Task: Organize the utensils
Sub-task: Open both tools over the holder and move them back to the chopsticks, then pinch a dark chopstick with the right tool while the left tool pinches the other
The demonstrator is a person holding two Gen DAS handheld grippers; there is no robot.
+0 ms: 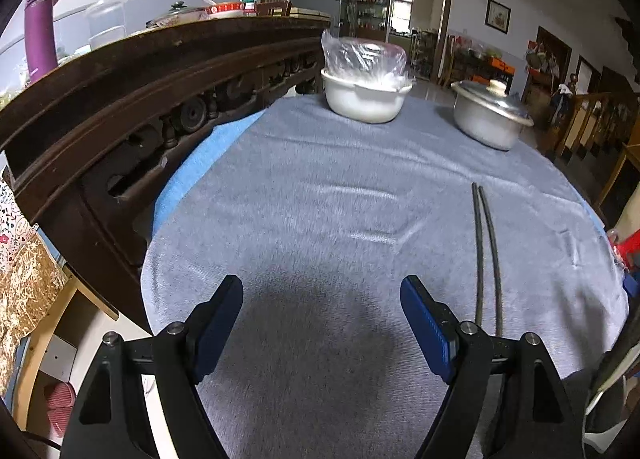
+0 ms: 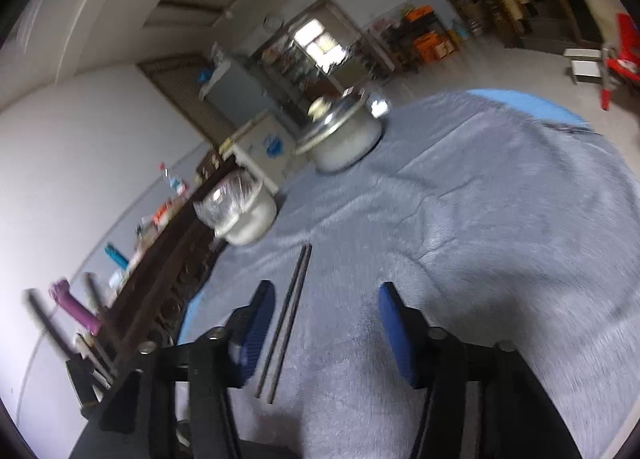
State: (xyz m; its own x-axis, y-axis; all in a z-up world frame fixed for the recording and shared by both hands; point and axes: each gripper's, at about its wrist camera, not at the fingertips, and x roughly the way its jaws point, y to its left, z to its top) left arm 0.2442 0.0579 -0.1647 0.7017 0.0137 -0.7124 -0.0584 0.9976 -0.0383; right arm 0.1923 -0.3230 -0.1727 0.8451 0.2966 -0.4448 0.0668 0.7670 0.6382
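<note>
A pair of dark chopsticks (image 1: 486, 255) lies side by side on the grey cloth (image 1: 320, 199), just right of my left gripper (image 1: 322, 291). That gripper is open and empty, low over the cloth. In the right wrist view the chopsticks (image 2: 288, 319) lie between the fingers, close to the left blue pad, under my right gripper (image 2: 327, 297). The right gripper is open and tilted, holding nothing.
A white bowl with a plastic bag (image 1: 366, 91) and a lidded metal pot (image 1: 490, 115) stand at the far side of the cloth. A dark carved wooden sideboard (image 1: 140, 99) runs along the left, with a purple bottle (image 1: 40, 27) and jars on top.
</note>
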